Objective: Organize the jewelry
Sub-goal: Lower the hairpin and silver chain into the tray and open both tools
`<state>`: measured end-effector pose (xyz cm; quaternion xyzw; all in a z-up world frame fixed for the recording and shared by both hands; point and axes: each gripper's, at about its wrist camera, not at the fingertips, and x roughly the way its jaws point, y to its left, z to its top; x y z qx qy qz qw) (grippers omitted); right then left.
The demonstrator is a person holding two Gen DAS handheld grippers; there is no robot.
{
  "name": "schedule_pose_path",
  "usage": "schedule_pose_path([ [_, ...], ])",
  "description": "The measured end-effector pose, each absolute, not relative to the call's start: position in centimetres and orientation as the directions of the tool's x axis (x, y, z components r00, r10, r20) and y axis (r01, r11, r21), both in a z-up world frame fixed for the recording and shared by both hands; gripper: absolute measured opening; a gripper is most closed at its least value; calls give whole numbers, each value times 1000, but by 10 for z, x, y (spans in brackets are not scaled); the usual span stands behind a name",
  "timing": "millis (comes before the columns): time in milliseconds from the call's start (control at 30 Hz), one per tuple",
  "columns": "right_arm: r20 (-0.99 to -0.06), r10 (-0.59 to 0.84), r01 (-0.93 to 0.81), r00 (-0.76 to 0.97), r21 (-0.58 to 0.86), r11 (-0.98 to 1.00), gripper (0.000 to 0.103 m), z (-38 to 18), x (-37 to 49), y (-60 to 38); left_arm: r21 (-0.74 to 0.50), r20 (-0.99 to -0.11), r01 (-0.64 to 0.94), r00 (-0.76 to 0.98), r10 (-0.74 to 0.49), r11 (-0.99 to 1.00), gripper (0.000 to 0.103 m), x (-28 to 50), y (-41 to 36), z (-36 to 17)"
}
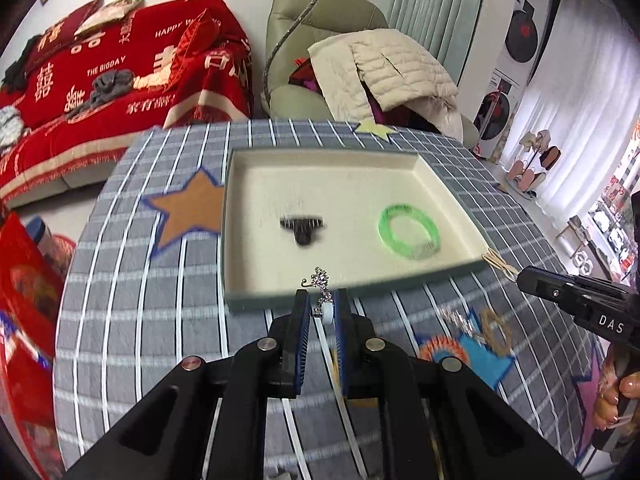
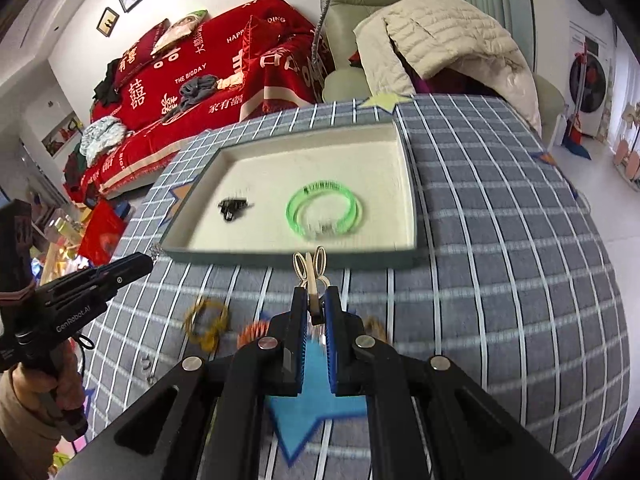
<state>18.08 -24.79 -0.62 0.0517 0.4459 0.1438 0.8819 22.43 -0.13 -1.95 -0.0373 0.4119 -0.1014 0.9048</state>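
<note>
While the left gripper (image 1: pixel 322 312) pinches a silver earring (image 1: pixel 320 280), the right gripper (image 2: pixel 316 308) clamps a cream hairpin (image 2: pixel 310 270).

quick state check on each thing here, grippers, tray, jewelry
left gripper: shut on the silver earring, lifted near the tray's front edge
right gripper: shut on the beige clip, held just before the tray
tray: open, flat on the checked cloth
green bangle: lying flat in the tray
black clip: lying in the tray, apart from the bangle
rubber bands: loose on the cloth, outside the tray
</note>
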Motion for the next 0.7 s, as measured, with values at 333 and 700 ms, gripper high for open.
schedule_pose_path([
  [333, -796, 201, -114, 571, 166, 980, 9, -20, 252, -247, -99, -769, 120, 620, -152, 988, 32, 284, -7, -37],
  [700, -842, 135, -51, 522, 127, 991, 9, -65, 290, -248, -36, -827, 94, 557, -83, 995, 32, 305, -17, -83],
])
